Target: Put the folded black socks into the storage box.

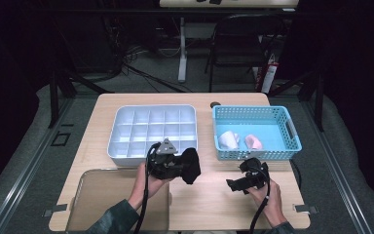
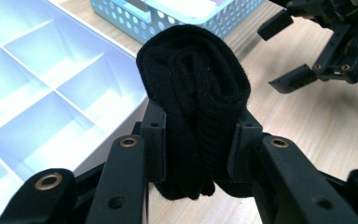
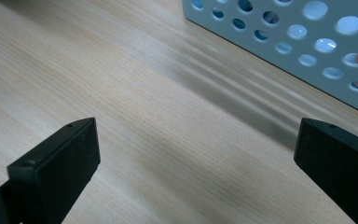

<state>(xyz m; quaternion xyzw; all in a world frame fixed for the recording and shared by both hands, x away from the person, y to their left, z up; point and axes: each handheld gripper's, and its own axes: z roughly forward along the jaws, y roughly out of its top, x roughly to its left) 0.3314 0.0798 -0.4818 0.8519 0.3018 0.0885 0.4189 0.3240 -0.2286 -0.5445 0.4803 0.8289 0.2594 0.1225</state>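
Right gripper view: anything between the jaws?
No: the right gripper has its jaws standing wide apart over bare wooden table, with the blue basket off beyond them.

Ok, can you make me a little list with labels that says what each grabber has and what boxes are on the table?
left gripper: shut on the rolled black knitted sock, held above the table
right gripper: open, nothing between its jaws, over the light wooden table
white plastic divided tray: behind the left gripper, compartments look empty
blue perforated plastic basket: at the right, holds a white rolled item and a pink rolled item
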